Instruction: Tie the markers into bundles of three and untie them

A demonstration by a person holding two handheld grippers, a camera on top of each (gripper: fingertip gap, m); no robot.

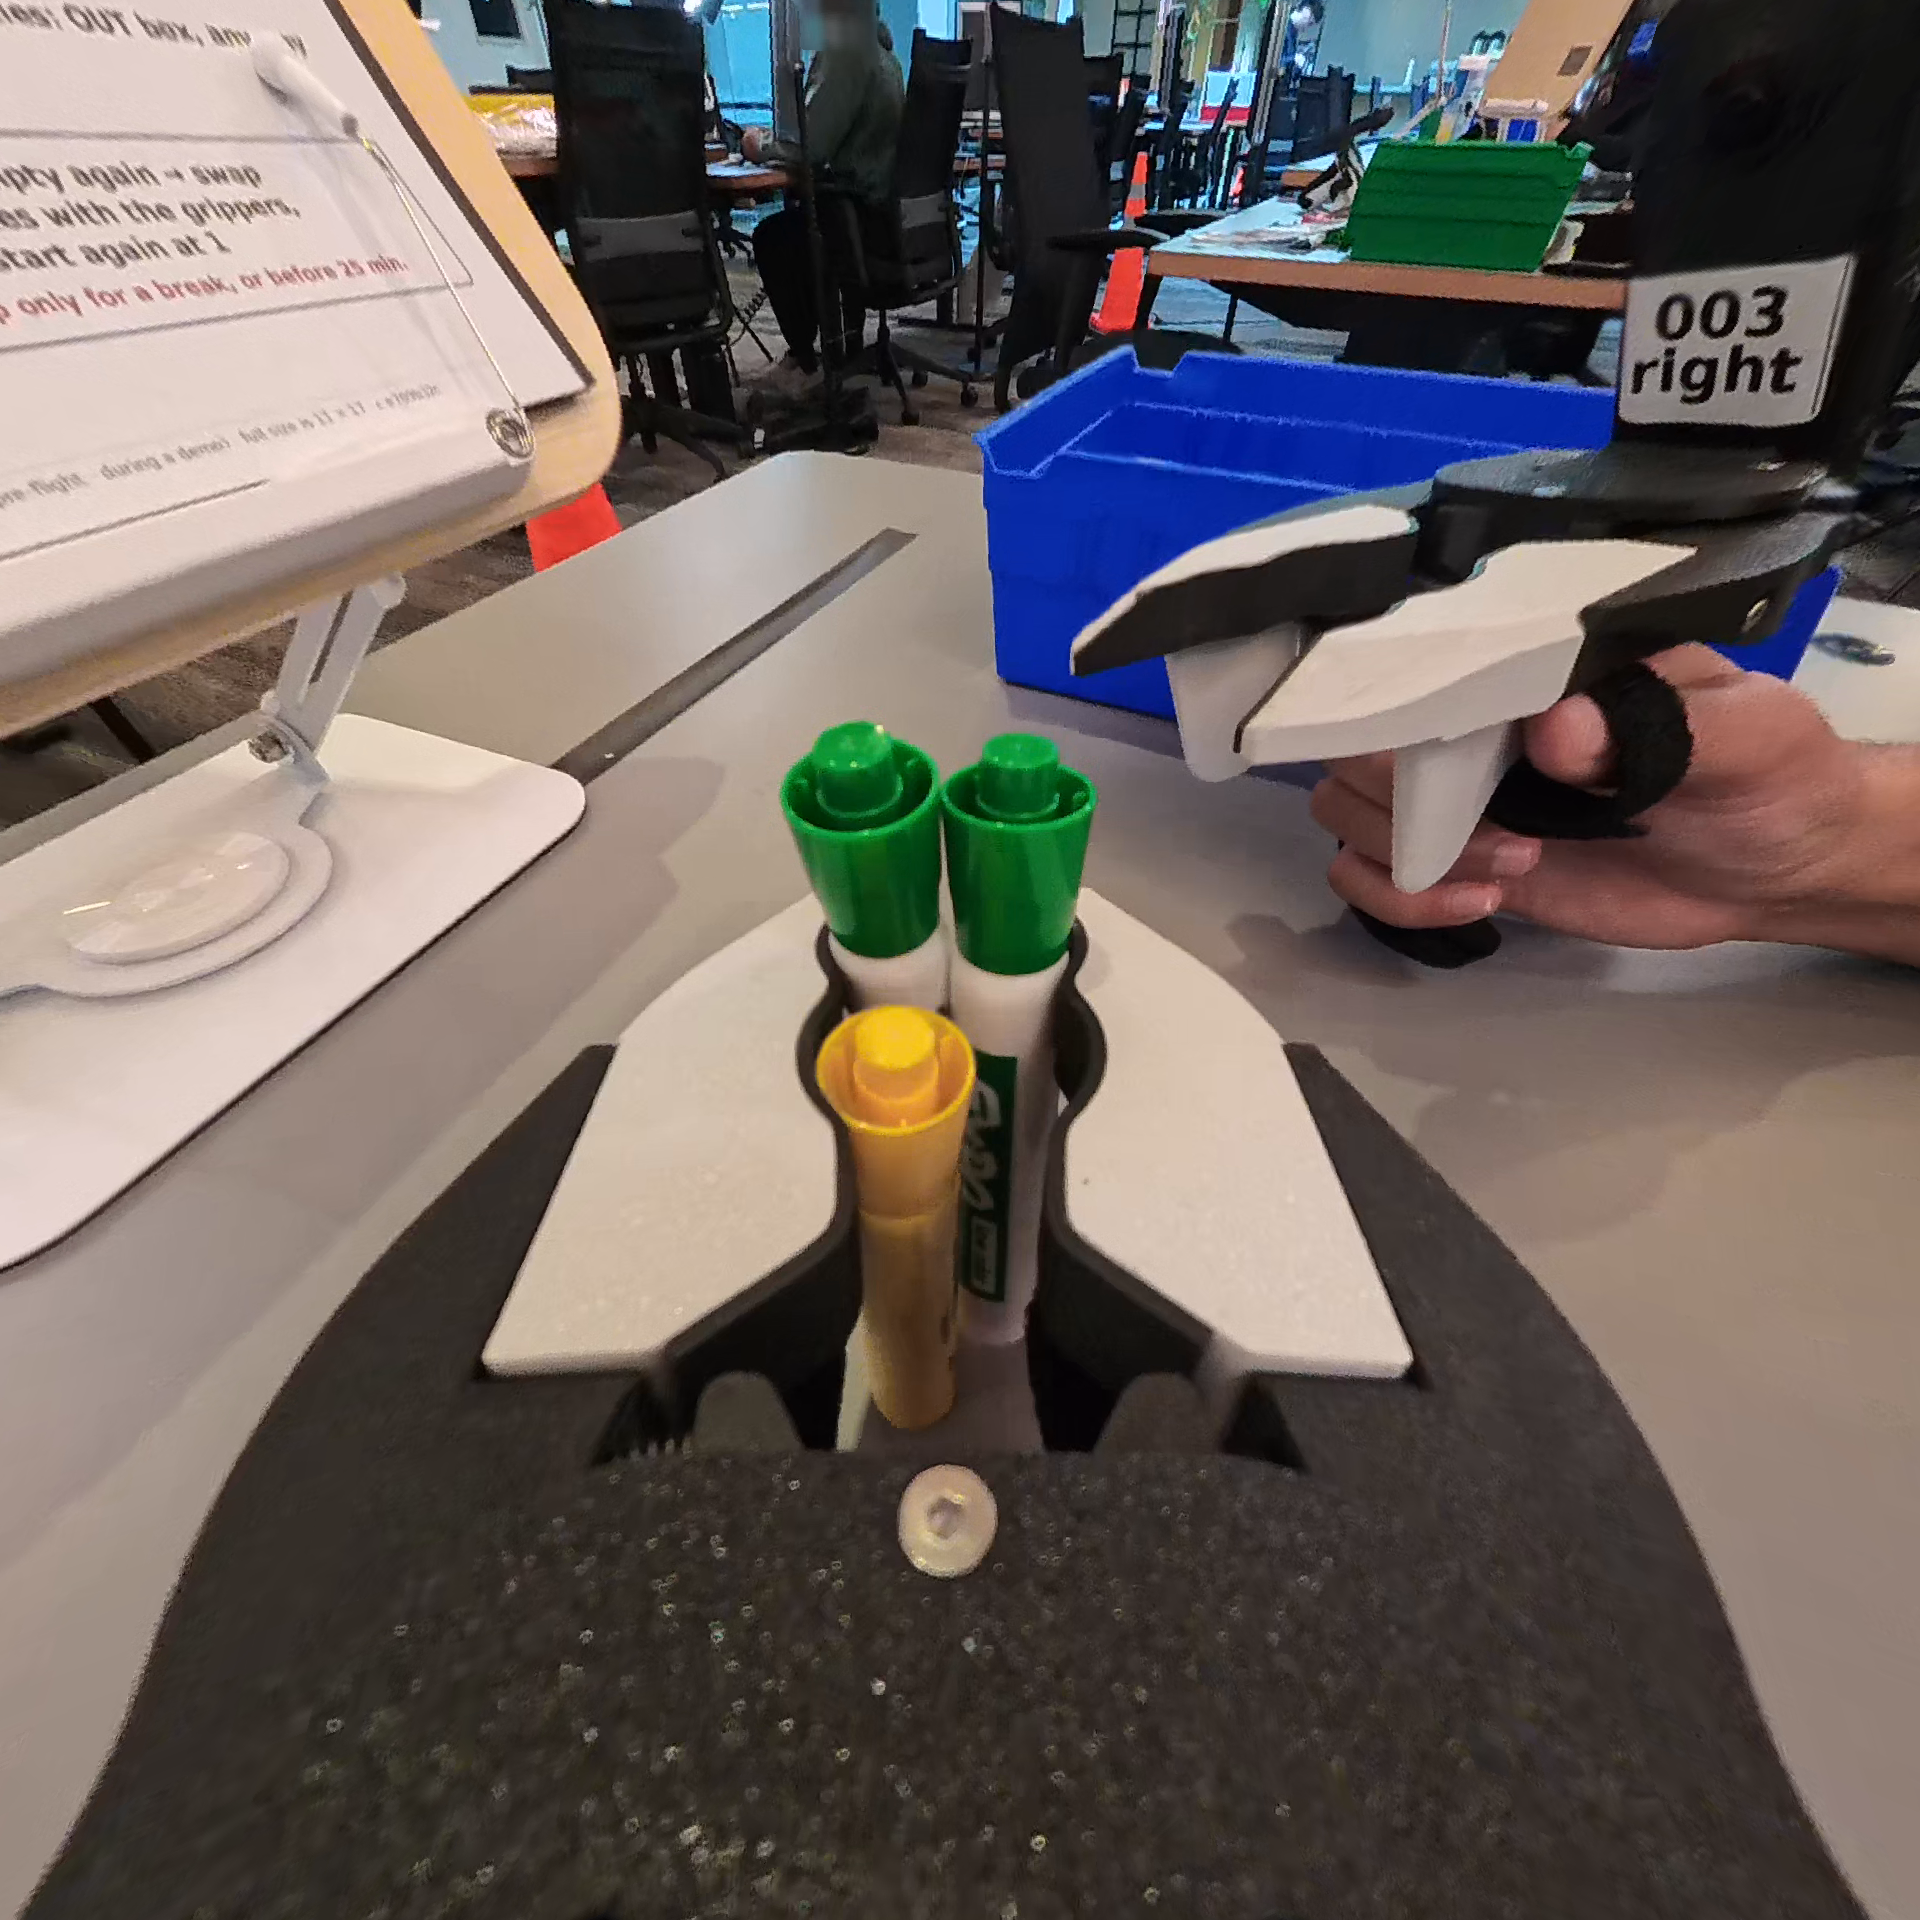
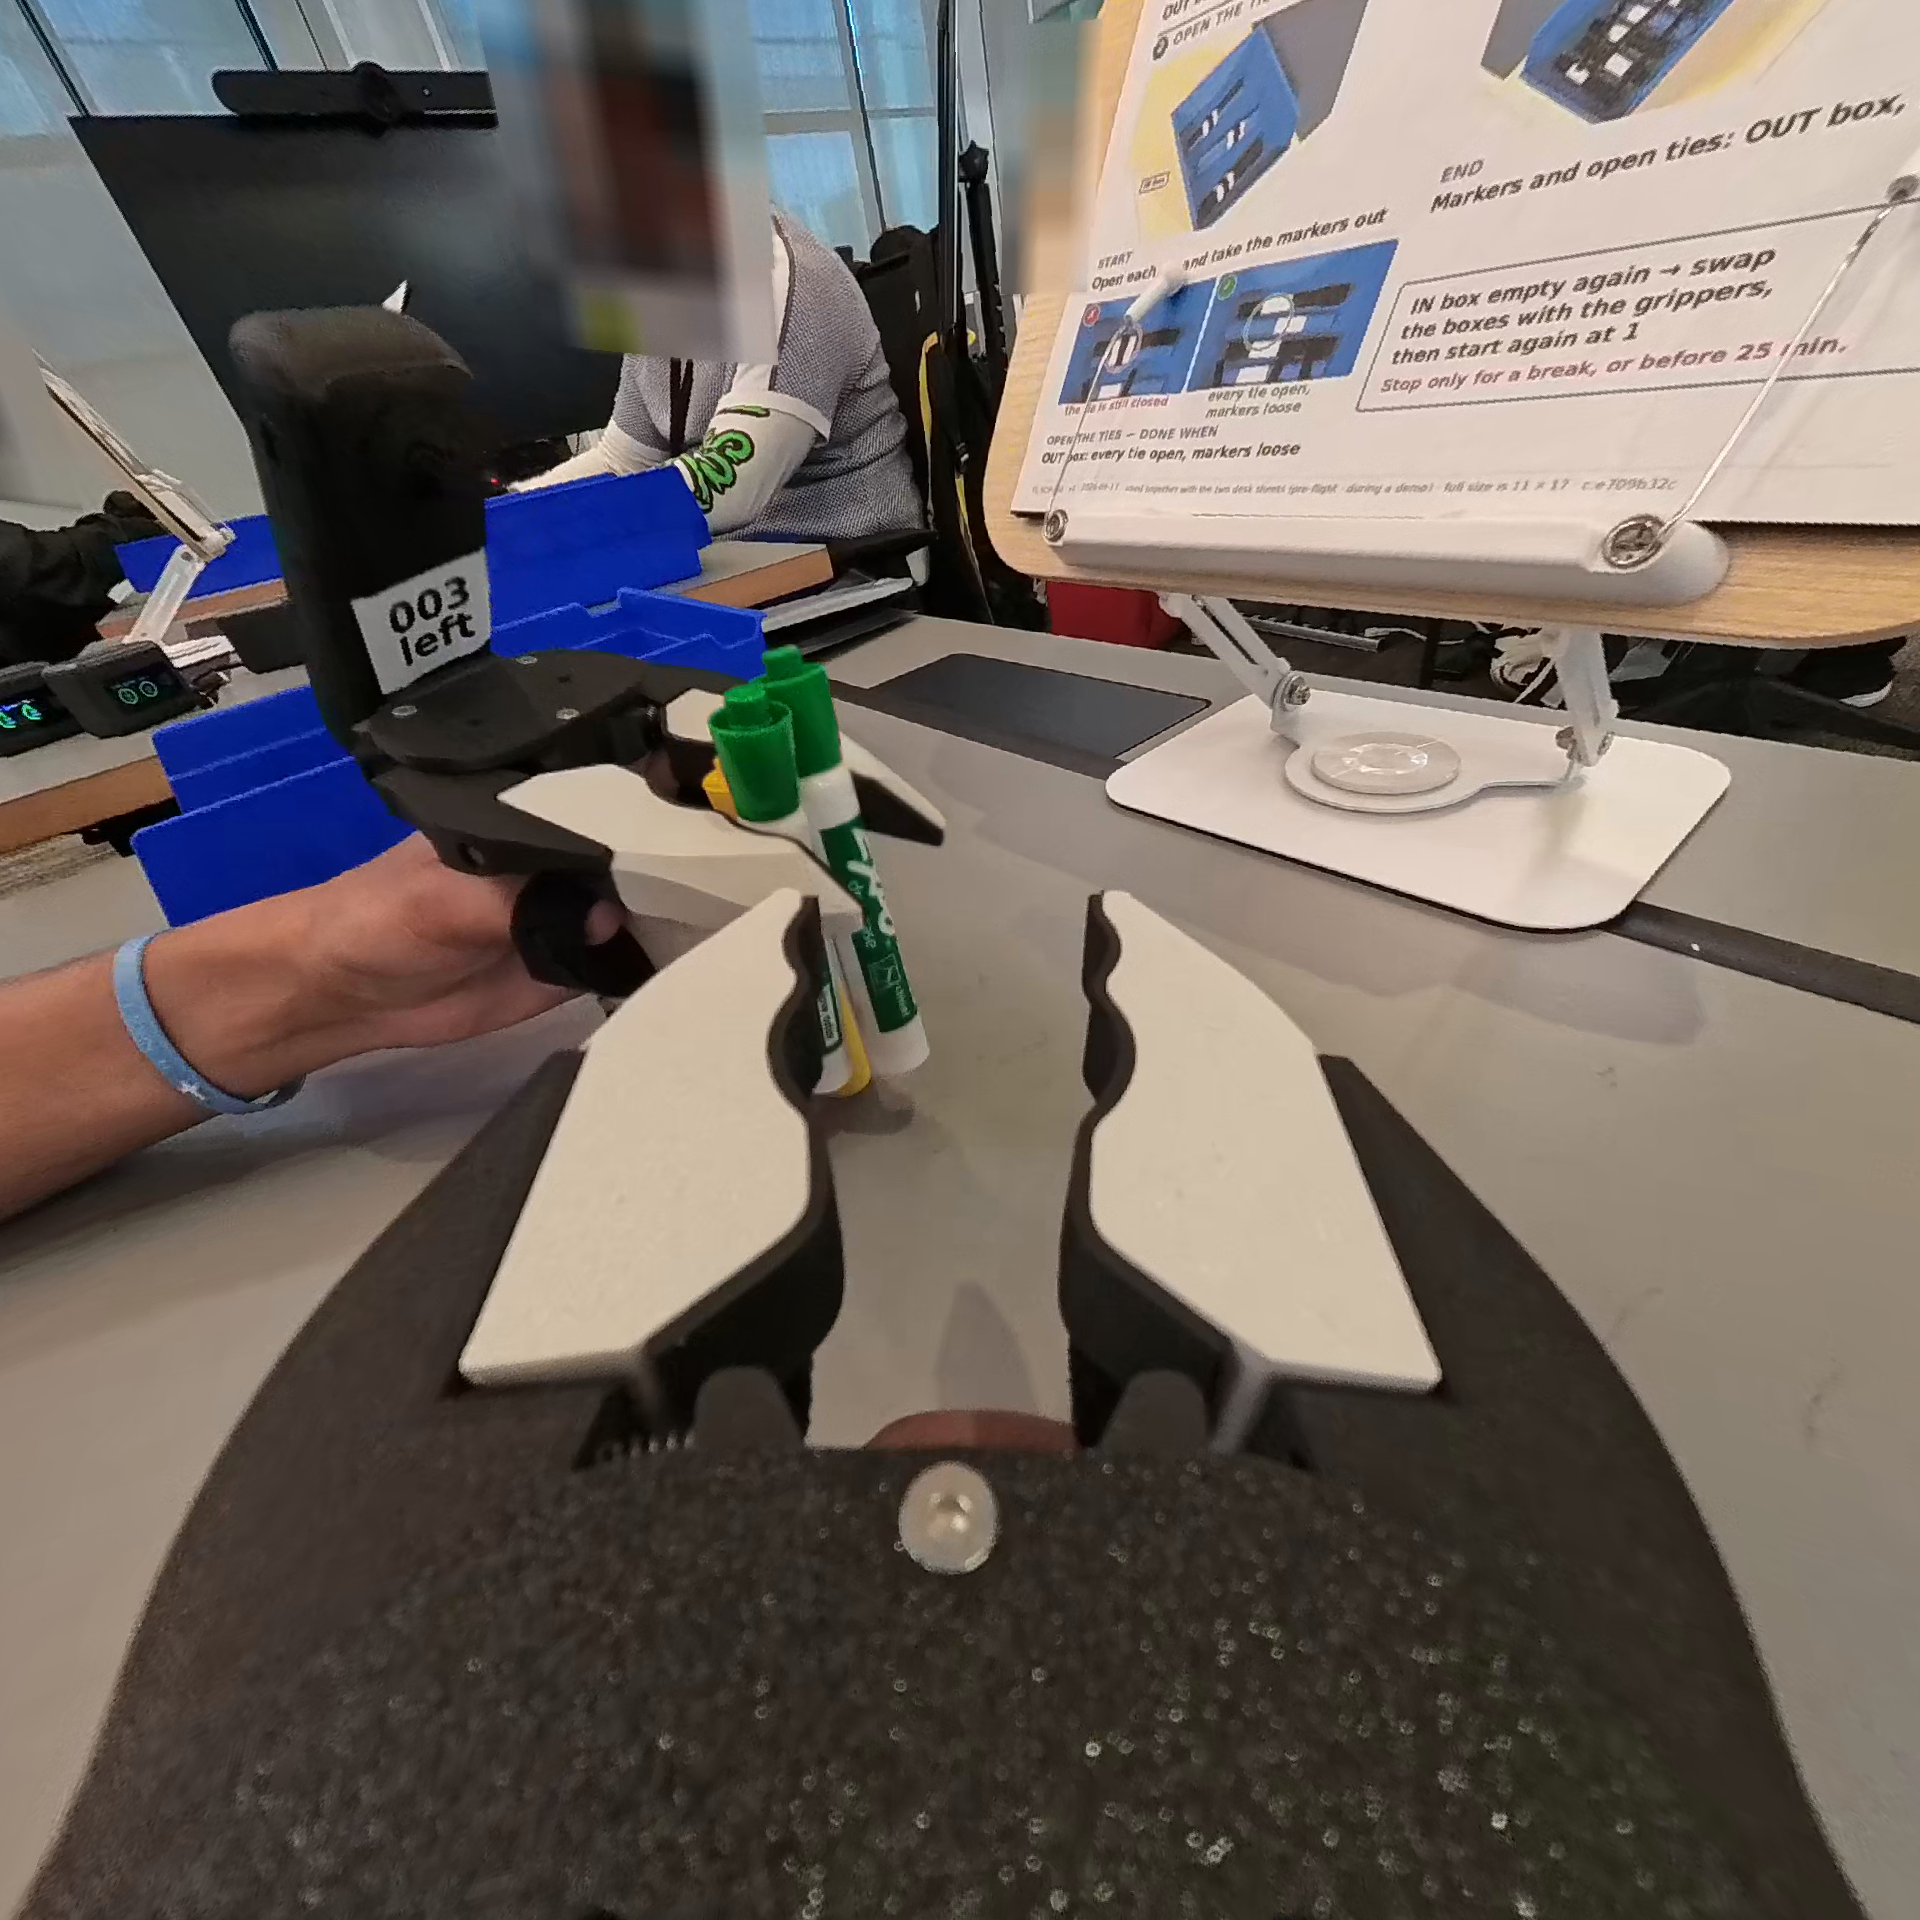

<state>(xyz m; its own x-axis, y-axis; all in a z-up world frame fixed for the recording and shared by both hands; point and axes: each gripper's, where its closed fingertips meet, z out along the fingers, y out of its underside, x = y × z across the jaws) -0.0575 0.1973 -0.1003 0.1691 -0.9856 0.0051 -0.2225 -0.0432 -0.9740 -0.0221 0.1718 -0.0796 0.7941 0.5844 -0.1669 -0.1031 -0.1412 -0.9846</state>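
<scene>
My left gripper [image 1: 954,920] is shut on three markers held upright: two green-capped ones [image 1: 864,831] [image 1: 1014,842] and a shorter yellow one [image 1: 900,1143] in front. In the right wrist view the left gripper [image 2: 873,836] holds the green markers [image 2: 868,914] and the yellow marker [image 2: 855,1051] tilted, with their bottom ends at the grey table [image 2: 1455,1091]. My right gripper [image 2: 948,935] is open and empty, just right of the bundle's lower ends. It also shows in the left wrist view [image 1: 1164,696], to the right of the markers.
A blue bin [image 1: 1247,488] stands behind the right gripper. More blue bins [image 2: 260,821] stand behind the left gripper. A white document stand [image 2: 1455,821] with an instruction sheet is on the table, at the left in the left wrist view [image 1: 260,821]. People sit at desks beyond. Spacing between my two grippers at the tips: around 6 centimetres.
</scene>
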